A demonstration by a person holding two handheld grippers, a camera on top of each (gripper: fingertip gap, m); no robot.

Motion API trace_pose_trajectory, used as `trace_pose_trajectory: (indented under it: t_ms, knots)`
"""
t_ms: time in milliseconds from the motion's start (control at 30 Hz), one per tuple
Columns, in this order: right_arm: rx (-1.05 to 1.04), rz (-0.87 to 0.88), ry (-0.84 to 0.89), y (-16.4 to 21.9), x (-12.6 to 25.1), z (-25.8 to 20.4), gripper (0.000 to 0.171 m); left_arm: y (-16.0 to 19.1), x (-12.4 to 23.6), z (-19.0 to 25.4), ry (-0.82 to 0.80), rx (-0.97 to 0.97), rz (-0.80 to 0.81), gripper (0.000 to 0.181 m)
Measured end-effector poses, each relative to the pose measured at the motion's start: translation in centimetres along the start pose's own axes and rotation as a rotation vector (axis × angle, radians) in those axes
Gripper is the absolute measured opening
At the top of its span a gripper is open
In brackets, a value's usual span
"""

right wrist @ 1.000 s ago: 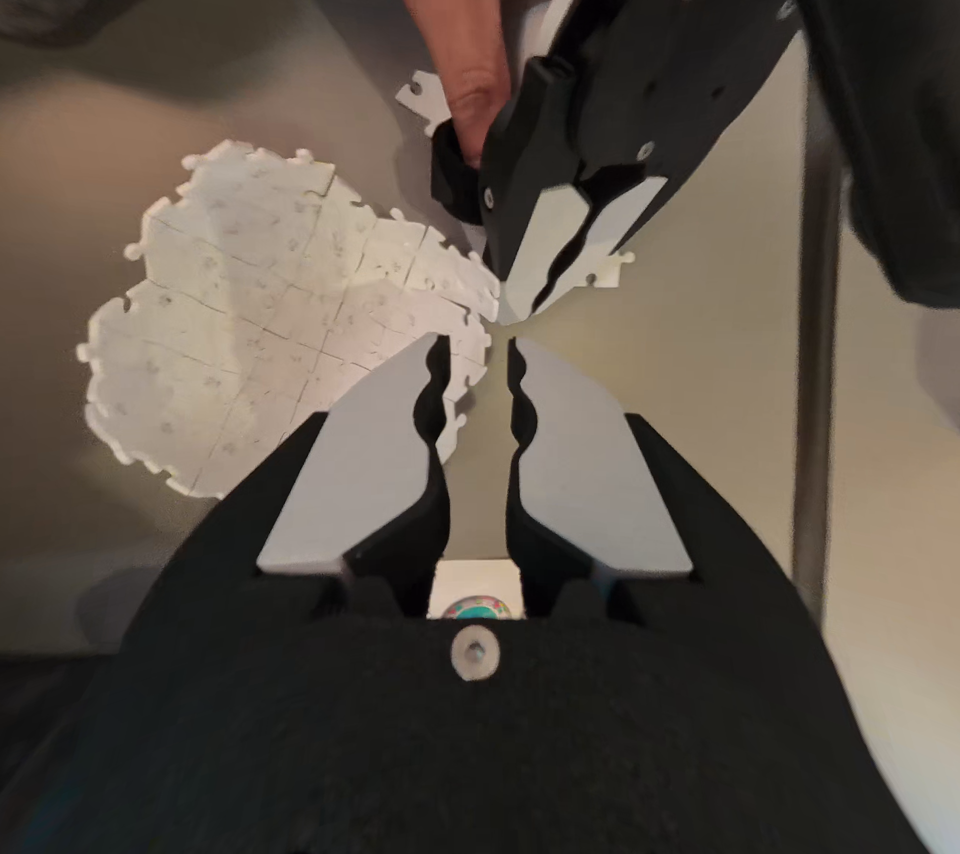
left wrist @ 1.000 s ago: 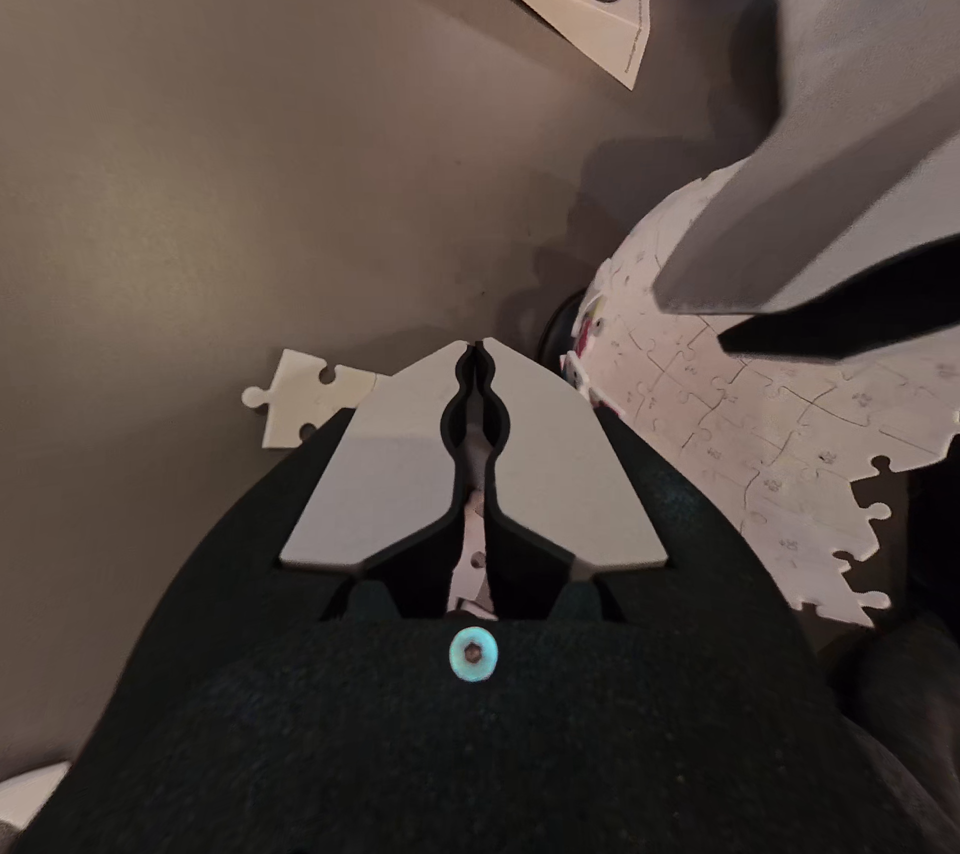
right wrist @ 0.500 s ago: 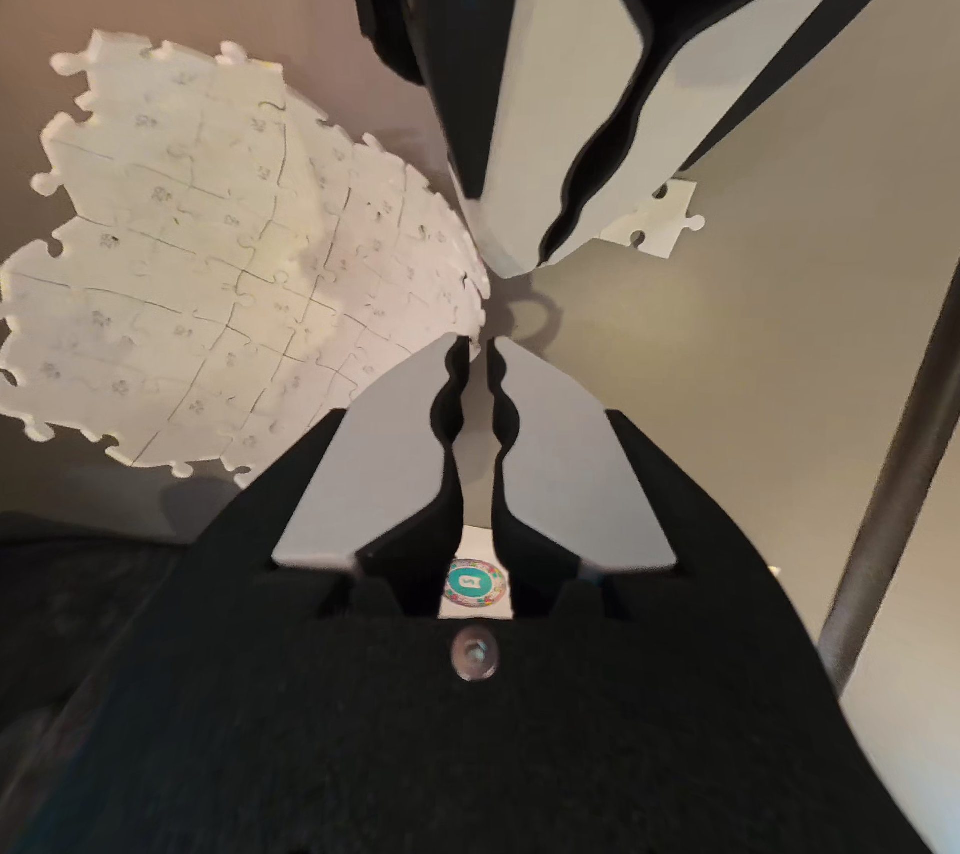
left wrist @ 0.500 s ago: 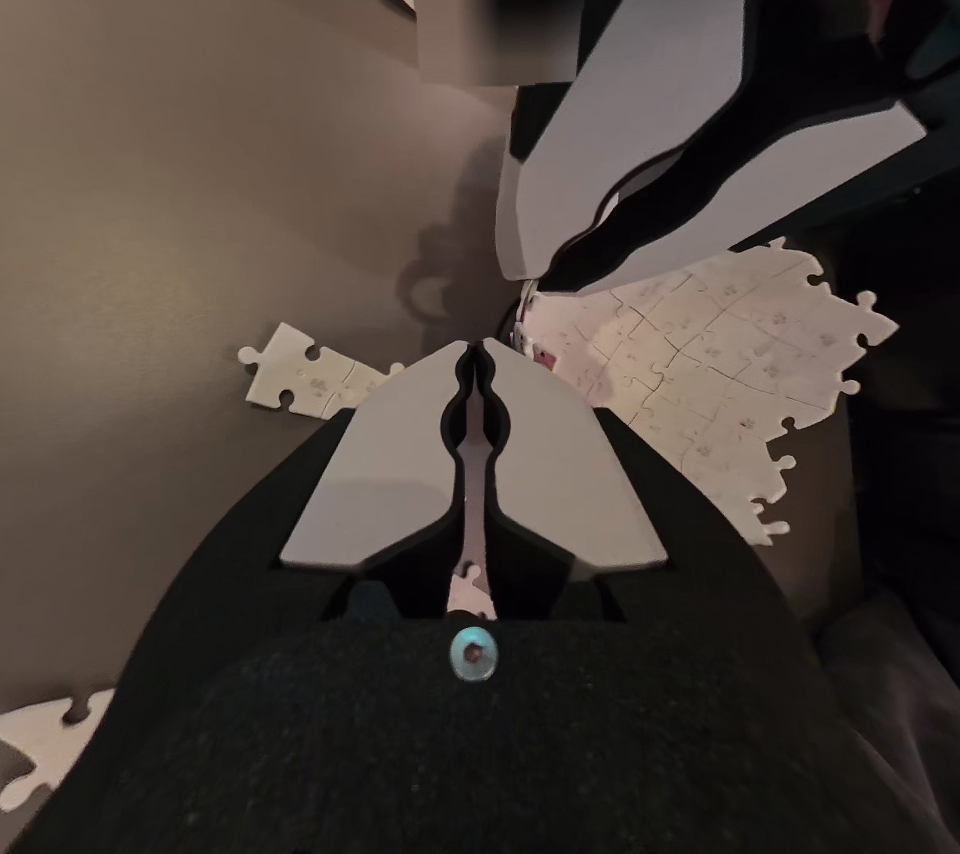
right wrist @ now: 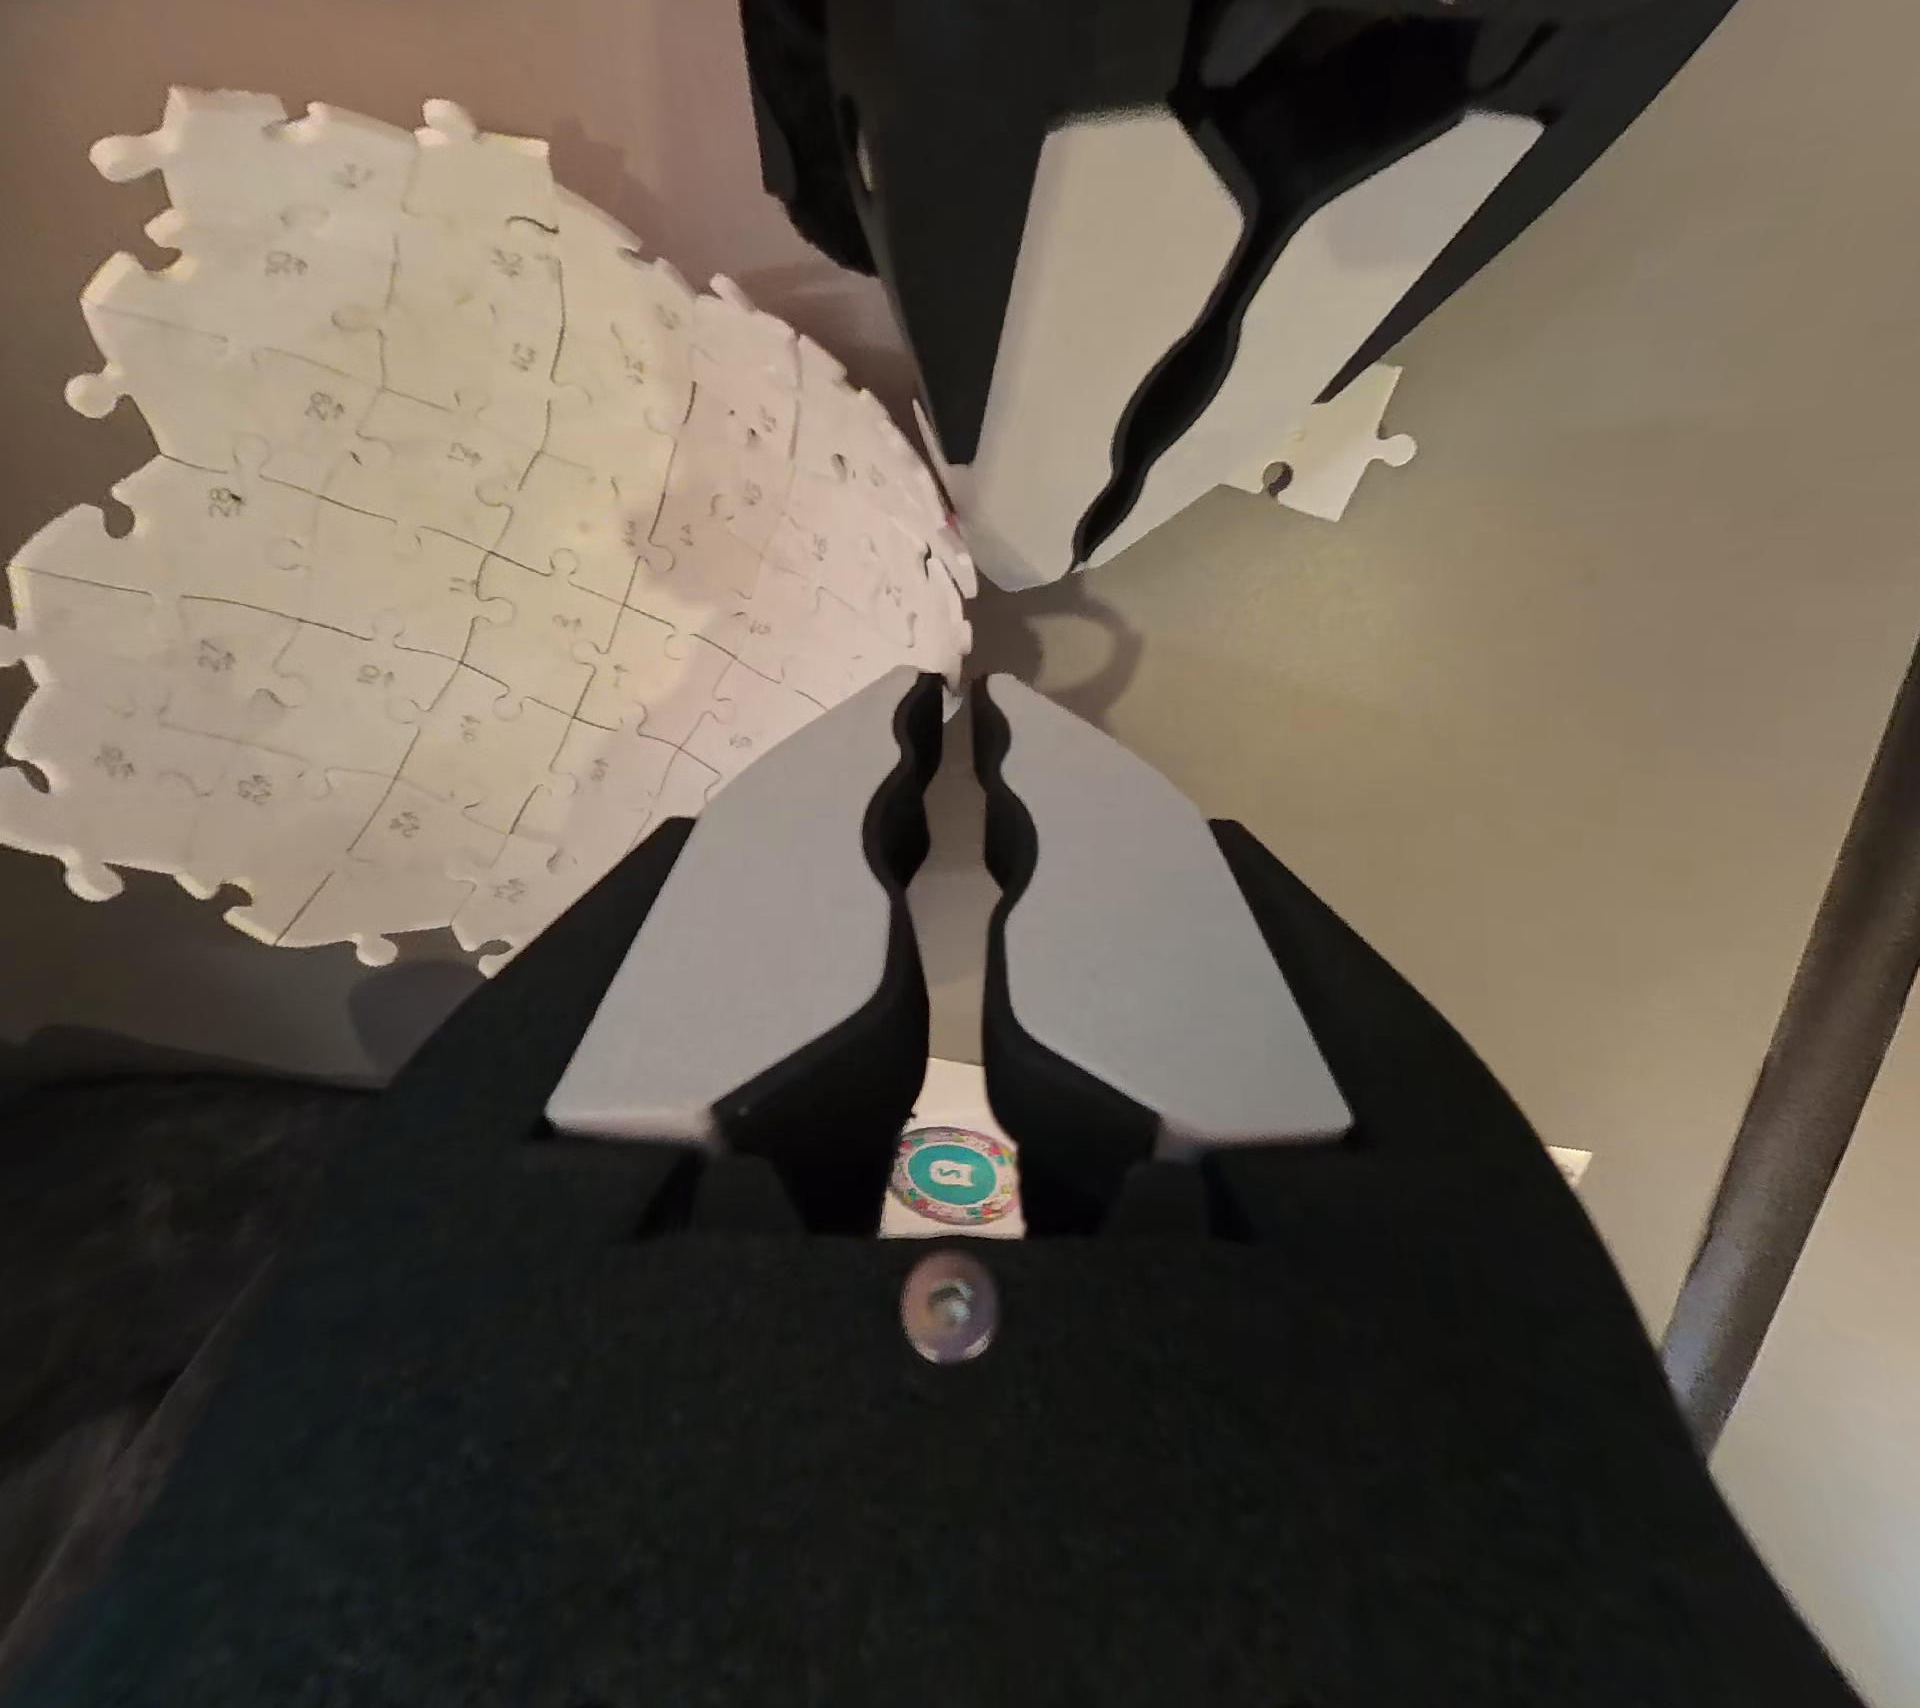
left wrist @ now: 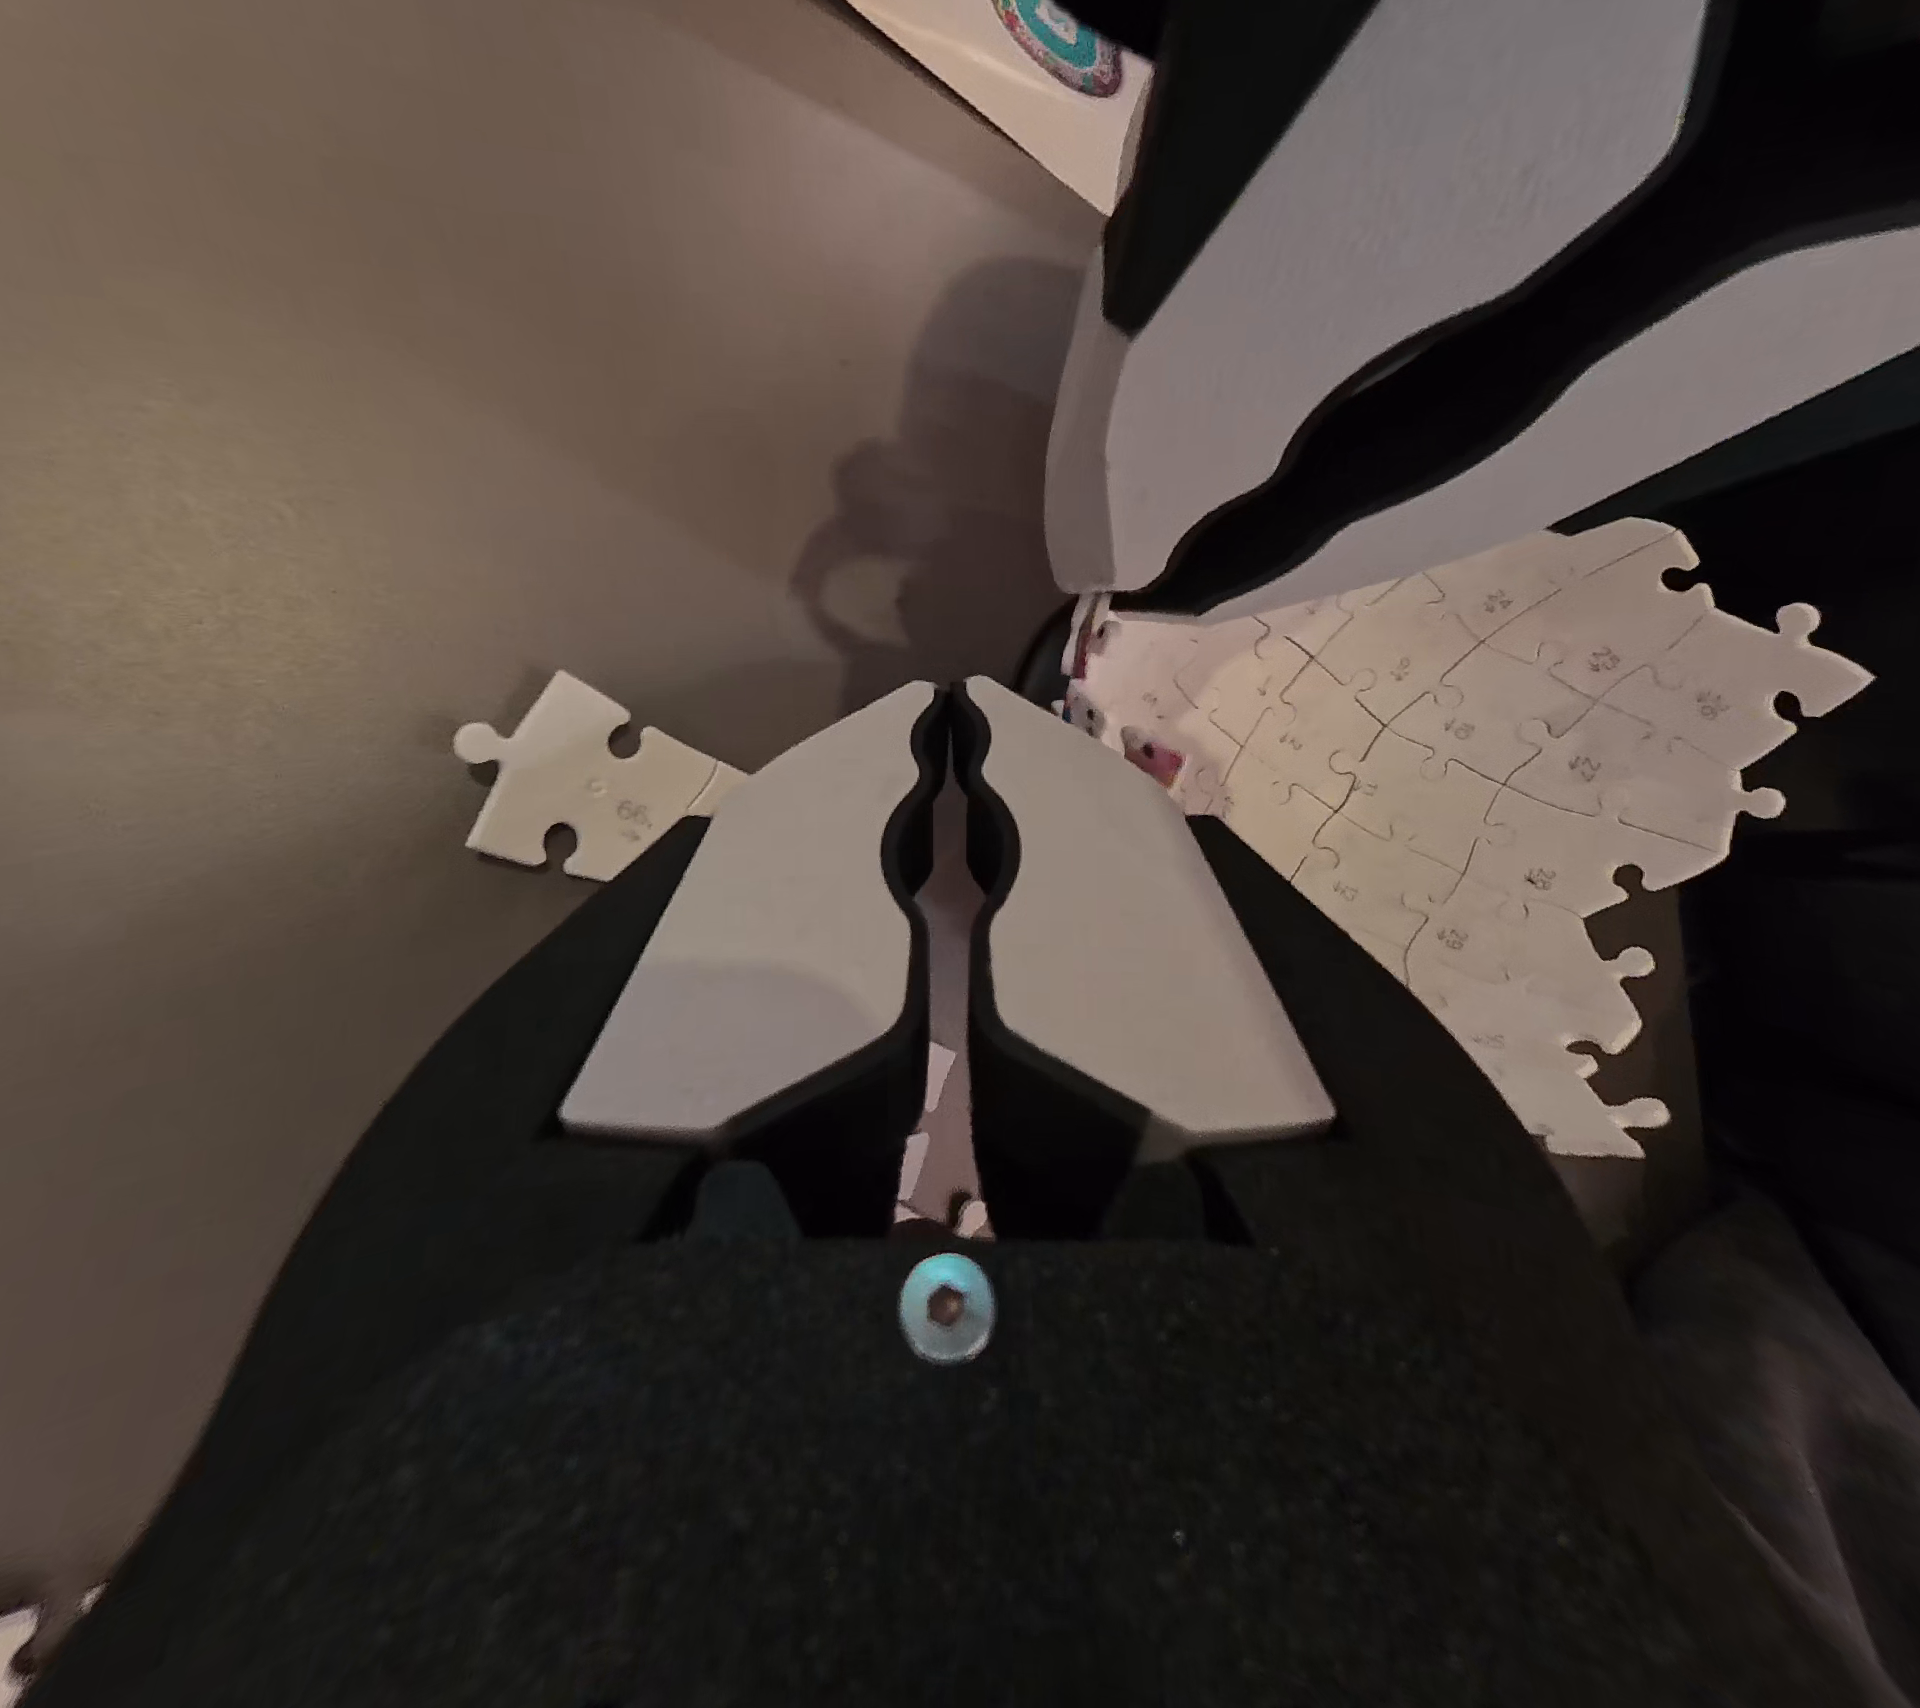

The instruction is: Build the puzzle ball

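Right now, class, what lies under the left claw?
A loose white puzzle piece pokes out one side, its end covered by the left claw. The assembled puzzle section disappears beneath the other side. Anything directly under its body is hidden.

right gripper (right wrist: 961, 684) has narrowed, tips now at puzzle shell (right wrist: 436, 578) edge

A grey table (left wrist: 364, 308) fills the background of both views. A white sheet (left wrist: 935, 6) printed with colourful round pictures lies flat on it at the far edge of the left wrist view; one teal-centred picture also shows low in the right wrist view. A dark metal bar (right wrist: 1808, 1014) runs slantwise up the right side there.
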State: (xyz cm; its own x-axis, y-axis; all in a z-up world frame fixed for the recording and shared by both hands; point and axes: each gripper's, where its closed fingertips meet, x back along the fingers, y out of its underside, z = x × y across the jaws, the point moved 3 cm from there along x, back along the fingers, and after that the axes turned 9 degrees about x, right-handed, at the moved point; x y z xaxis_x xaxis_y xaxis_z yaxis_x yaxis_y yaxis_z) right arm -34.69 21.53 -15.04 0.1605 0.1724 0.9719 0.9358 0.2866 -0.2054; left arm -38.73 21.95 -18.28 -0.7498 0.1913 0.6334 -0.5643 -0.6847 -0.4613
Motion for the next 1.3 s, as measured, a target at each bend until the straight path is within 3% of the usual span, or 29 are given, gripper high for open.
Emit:
trace_pose_trajectory:
  t_ms: [433,1300]
  knots:
    - [0.147,0.107,0.033,-1.4,-0.2,0.3,0.014,0.7,-0.2,-0.1,0.005,0.010,-0.032,0.000]
    - [0.208,0.119,0.049,-1.9,-0.6,0.0,0.005,1.6,0.3,0.1,0.033,0.049,-0.061,0.000]
